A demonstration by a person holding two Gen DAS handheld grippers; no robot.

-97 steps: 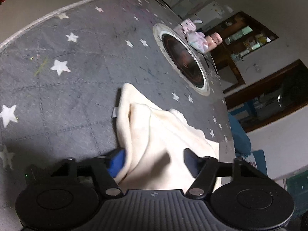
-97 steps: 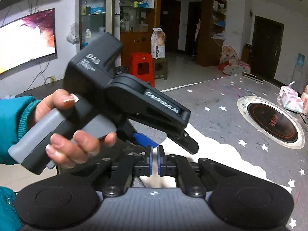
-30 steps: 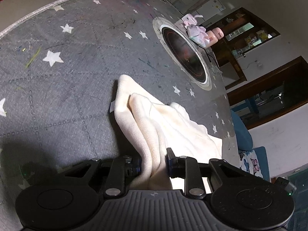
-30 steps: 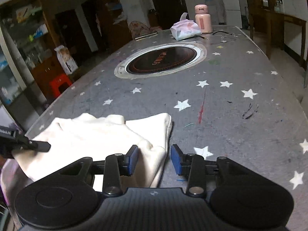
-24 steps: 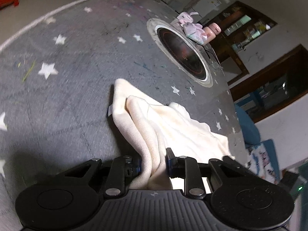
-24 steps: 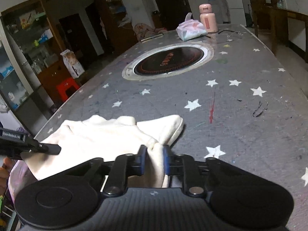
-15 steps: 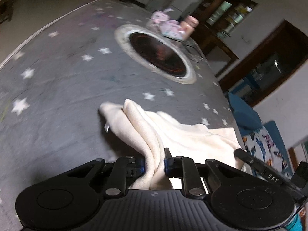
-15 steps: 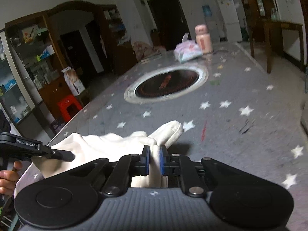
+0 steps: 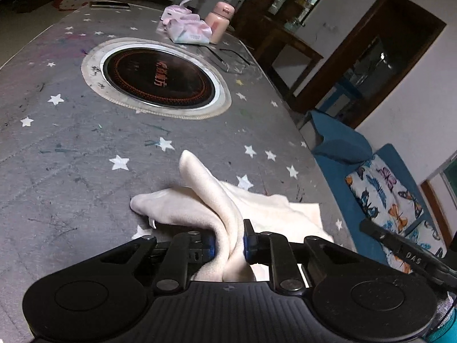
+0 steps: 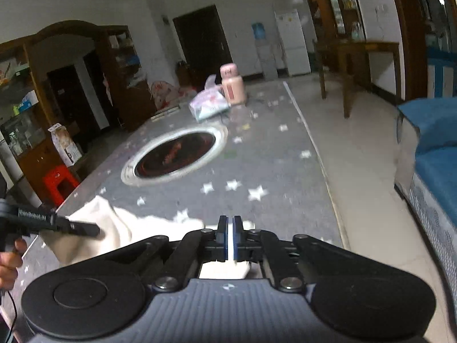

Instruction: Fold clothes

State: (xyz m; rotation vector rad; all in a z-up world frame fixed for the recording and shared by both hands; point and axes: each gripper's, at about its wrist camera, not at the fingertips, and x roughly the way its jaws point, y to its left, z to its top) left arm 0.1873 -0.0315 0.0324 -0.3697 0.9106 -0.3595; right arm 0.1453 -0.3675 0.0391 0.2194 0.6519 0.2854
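A cream garment [image 9: 205, 191] lies bunched on the grey star-patterned table [image 9: 71, 143]. My left gripper [image 9: 228, 241] is shut on a thick fold of it, which rises off the table into the jaws. In the right wrist view my right gripper [image 10: 230, 240] is shut on a thin edge of the same garment [image 10: 120, 228], which stretches left to the left gripper [image 10: 85, 228] held by a hand [image 10: 8, 260]. The right gripper [image 9: 400, 253] shows as a black bar at the right of the left wrist view.
A round induction hob [image 9: 155, 77] is set into the table's middle. Behind it stand a tissue pack [image 9: 188, 30] and a pink bottle [image 9: 220, 23]. A blue sofa [image 10: 434, 154] flanks the table's right edge. A red stool [image 10: 60, 183] stands on the floor to the left.
My right gripper shut on the garment's edge. Both grippers have risen and swung with the cloth, pulling it up off the table; the left one rolled, keeping its hold.
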